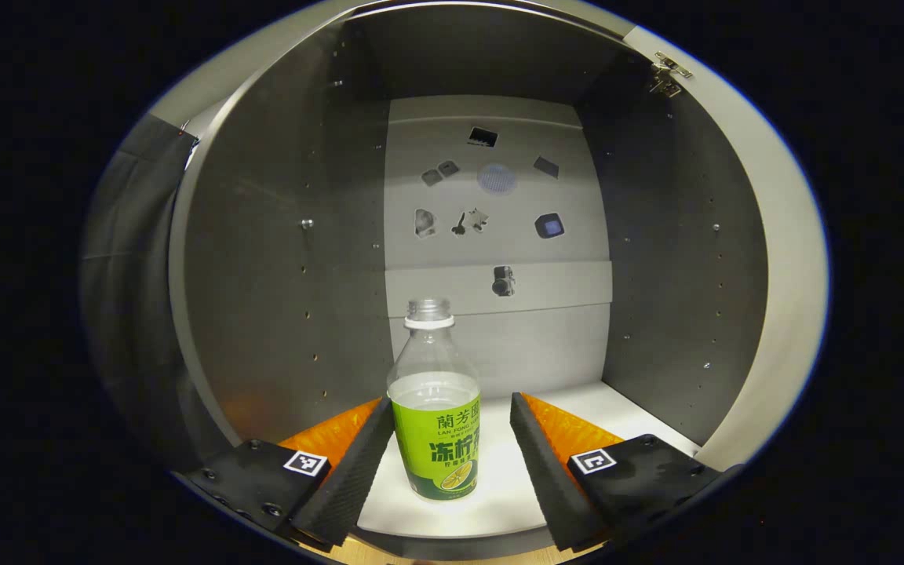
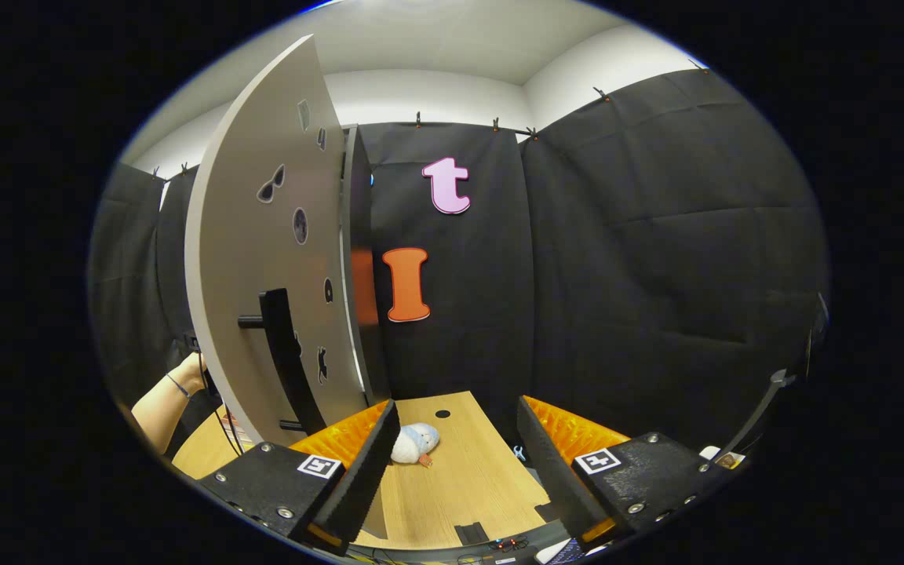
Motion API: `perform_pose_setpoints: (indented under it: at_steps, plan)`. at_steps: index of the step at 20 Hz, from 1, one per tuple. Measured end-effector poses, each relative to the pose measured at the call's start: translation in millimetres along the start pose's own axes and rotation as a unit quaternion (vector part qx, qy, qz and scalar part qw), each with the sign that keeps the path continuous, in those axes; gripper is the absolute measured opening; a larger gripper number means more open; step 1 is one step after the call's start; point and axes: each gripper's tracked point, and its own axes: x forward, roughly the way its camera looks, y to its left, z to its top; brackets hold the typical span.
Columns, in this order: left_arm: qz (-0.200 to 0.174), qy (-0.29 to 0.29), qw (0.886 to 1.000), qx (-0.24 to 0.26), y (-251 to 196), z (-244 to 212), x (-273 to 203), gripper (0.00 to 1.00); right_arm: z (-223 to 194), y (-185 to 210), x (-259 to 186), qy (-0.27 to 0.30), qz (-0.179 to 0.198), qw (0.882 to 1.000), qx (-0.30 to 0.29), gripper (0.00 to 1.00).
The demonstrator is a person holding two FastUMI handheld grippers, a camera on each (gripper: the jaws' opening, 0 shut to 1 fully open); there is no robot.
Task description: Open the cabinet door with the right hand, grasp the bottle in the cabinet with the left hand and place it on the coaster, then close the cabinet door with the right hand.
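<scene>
Bottle (image 1: 434, 412): clear plastic, no cap on its threaded neck, white collar ring below the thread. Partly filled with clear liquid, level just above a green wrap label with a lemon picture. Stands upright on the pale cabinet floor, near the front edge, roughly midway between the side walls.

Cabinet (image 1: 279, 259): grey interior with rows of small shelf-pin holes in both side walls; paler back panel carrying several small dark stickers. A metal hinge sits at the upper right of the opening.

Cabinet door (image 2: 264, 259): pale grey panel, swung wide open, seen nearly edge-on in the right gripper view. Carries small dark stickers and a tall black bar handle (image 2: 283, 353) standing off its face.
</scene>
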Motion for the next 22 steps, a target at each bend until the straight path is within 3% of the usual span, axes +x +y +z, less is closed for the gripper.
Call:
perform_pose_setpoints:
  at_steps: [6,8,9,11,22]
  plan:
    - [0.011,0.015,1.000,-0.006,9.3,-14.3,20.3,0.96,-3.5,-8.7,10.8,0.004,-0.012,1.000,0.008,0.93]
    - [0.011,0.015,1.000,-0.007,9.5,-15.5,21.9,0.92,-7.7,-8.6,11.4,0.008,-0.012,1.000,0.009,0.93]
    - [0.006,0.014,1.000,-0.008,8.3,-15.9,25.7,0.83,-9.2,-8.9,12.7,0.010,-0.011,1.000,0.008,0.93]
    - [0.001,0.017,1.000,-0.008,5.7,-16.7,22.7,0.82,-11.6,-7.6,14.9,0.013,-0.010,1.000,0.006,0.93]
    - [-0.038,-0.002,0.999,-0.028,-7.5,2.8,-60.8,0.79,-5.6,1.9,14.1,0.000,0.011,1.000,0.004,0.93]
